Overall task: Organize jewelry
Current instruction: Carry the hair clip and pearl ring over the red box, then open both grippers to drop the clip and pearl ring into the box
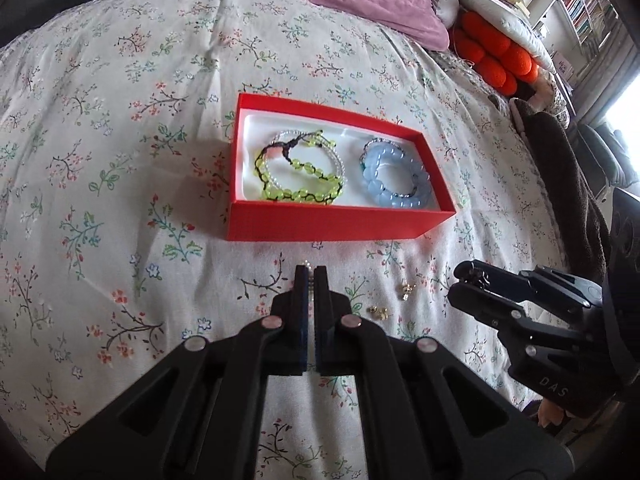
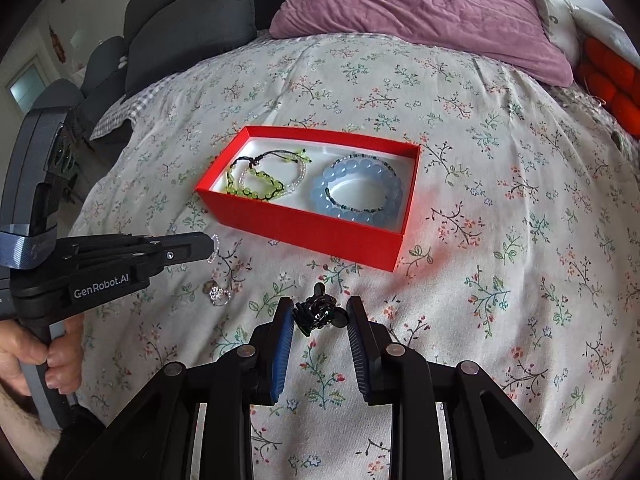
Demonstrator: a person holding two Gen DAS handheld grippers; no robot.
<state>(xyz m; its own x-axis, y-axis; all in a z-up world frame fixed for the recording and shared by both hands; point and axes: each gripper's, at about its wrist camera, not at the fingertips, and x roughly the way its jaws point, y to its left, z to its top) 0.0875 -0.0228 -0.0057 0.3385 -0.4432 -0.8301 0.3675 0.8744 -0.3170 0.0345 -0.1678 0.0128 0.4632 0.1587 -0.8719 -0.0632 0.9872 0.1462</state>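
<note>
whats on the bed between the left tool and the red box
Nothing but bare floral bedspread between the left tool and the red box, clearest in the left wrist view. The tool itself is shut on a small clear-beaded piece.

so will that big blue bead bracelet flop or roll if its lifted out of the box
The blue bead bracelet probably keeps a loose ring shape, sagging somewhat, since it's strung beads. Its smooth, glossy round beads look slippery, so it may slide inside the red box.

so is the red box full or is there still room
Room left. The red box holds a green bracelet and a blue bracelet; white lining shows around them.
</note>
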